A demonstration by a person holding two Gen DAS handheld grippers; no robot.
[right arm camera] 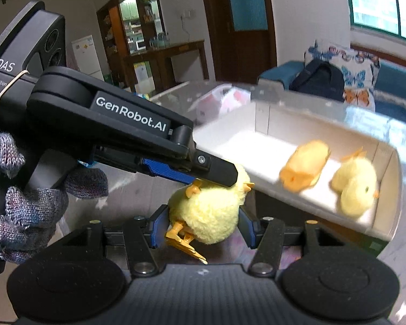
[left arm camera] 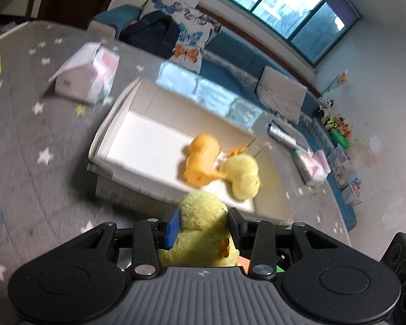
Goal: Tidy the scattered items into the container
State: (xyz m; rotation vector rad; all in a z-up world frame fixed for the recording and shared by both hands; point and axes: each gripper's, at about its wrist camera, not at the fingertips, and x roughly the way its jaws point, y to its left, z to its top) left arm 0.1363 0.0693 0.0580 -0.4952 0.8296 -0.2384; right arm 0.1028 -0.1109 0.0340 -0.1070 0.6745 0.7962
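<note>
- You've got one yellow plush chick [right arm camera: 208, 211] clamped by both tools at once: right gripper [right arm camera: 203, 220] squeezes its lower body from the sides, left gripper [left arm camera: 203, 223] pinches up near the head (in the right wrist view that left tool comes in from the side, its finger lying across the top of the toy).
- Neither claw is shut empty; both sets of pads are pressed into fluff.
- The chick hangs in the air just short of the white box [left arm camera: 108, 124], near its front edge, not yet inside.
- Handling, my guess: v. light, soft, squashy, so it won't break or slip much, but the fuzz gives under pressure. Take the round body, not the orange plastic feet [right arm camera: 185, 239], which look stiff and thin.
- One grip should be enough for something this light; two may tug it apart-ish when you let go, so release one side first.
- Count: 3 toys in sight. 1 held chick, 1 yellow chick in the box [left arm camera: 242, 180], 1 orange toy [left arm camera: 201, 161] beside it in the box, the two touching or nearly so (blur, hard to say).
- 1 container. Other clutter on the star-pattern mat [left arm camera: 40, 140] is too smeared to count.
</note>
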